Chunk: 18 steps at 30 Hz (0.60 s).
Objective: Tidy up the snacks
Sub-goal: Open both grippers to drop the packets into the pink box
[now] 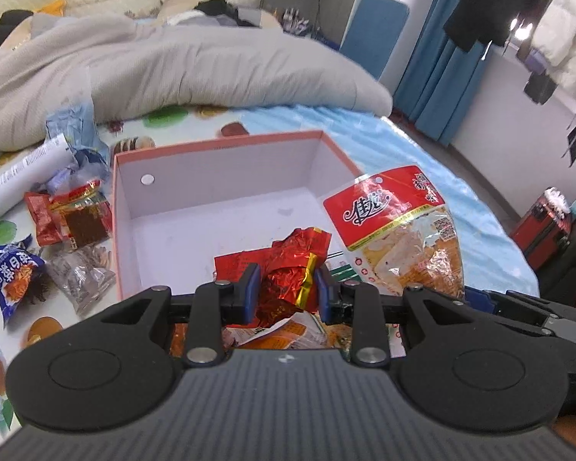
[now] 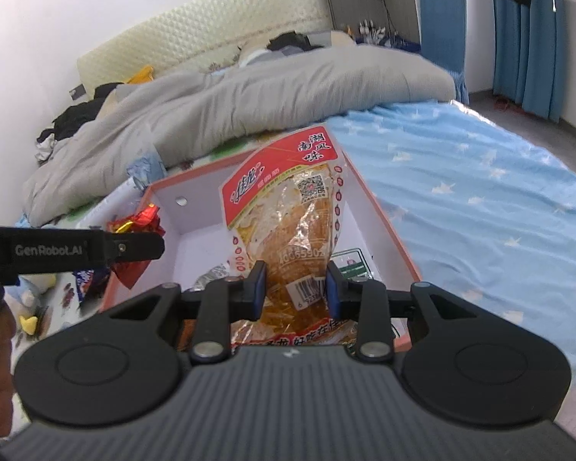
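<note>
Both packets look light, soft and crinkly; slick film suggests a firm pinch across the bulk would hold better than one on a flap.

The left tongs (image 1: 287, 292) are closed on a crumpled red foil packet (image 1: 288, 269), held between the pads above the near edge of the box (image 1: 219, 146).

The right tongs (image 2: 295, 288) grip the lower, barcode end of a large clear-and-red snack bag (image 2: 288, 215), which stands upright over the box's right side. More snacks (image 1: 73, 219) lie on the bed left of the box.

Grey duvet (image 1: 180, 73), blue curtains (image 2: 526, 46) (drawn), perhaps a red suitcase (image 1: 541, 226)
</note>
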Motion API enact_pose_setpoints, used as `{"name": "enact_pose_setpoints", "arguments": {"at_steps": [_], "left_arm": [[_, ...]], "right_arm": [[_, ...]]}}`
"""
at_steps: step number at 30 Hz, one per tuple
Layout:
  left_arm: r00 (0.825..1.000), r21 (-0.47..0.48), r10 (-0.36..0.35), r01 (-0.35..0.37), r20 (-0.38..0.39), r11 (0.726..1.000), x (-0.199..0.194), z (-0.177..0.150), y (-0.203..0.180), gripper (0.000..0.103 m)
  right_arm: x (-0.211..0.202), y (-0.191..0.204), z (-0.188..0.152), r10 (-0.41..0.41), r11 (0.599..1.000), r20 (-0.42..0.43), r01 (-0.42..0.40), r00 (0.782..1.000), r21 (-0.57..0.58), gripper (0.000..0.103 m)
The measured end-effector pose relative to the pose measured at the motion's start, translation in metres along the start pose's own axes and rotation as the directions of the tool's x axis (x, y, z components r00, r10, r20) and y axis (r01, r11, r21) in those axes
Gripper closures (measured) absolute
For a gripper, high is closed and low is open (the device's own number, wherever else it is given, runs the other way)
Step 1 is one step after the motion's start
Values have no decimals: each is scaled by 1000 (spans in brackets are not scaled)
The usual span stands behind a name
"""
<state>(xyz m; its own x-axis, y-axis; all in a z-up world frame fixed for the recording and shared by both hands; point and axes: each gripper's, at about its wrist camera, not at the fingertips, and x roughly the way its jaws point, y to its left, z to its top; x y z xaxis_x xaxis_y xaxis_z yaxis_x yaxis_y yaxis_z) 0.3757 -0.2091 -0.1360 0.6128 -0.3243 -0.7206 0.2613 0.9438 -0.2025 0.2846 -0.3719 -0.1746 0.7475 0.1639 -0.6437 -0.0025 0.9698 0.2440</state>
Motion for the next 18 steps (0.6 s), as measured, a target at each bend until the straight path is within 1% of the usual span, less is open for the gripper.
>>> {"name": "enact_pose_setpoints", "arguments": {"at_steps": [5, 11, 12, 13, 14, 15, 16, 18], "left_arm": [[999, -13, 14, -14, -44, 1000, 25, 0, 6, 68], [998, -7, 29, -29, -64, 1000, 39, 2, 5, 68], [997, -8, 28, -29, -65, 1000, 40, 2, 5, 68], [998, -11, 27, -27, -65, 1000, 40, 2, 5, 68], [997, -17, 29, -30, -67, 999, 40, 1, 6, 66], [997, -22, 31, -33, -71, 999, 40, 2, 7, 66], [997, -25, 31, -32, -70, 999, 39, 2, 6, 63], [997, -29, 36, -37, -62, 999, 35, 1, 6, 55]], "right_arm": [[23, -10, 2, 17, 1000, -36, -17, 999, 9, 64], [30, -12, 1, 23, 1000, -45, -23, 999, 0, 59], [30, -13, 2, 31, 1000, -47, -31, 998, 2, 53], [30, -14, 3, 39, 999, -49, -38, 998, 7, 50], [29, -16, 3, 37, 999, -50, -37, 998, 13, 51], [28, -16, 4, 29, 999, -51, -28, 998, 17, 46], [28, -17, 4, 20, 1000, -48, -20, 999, 16, 38], [24, -17, 4, 18, 1000, -34, -18, 999, 9, 32]]}}
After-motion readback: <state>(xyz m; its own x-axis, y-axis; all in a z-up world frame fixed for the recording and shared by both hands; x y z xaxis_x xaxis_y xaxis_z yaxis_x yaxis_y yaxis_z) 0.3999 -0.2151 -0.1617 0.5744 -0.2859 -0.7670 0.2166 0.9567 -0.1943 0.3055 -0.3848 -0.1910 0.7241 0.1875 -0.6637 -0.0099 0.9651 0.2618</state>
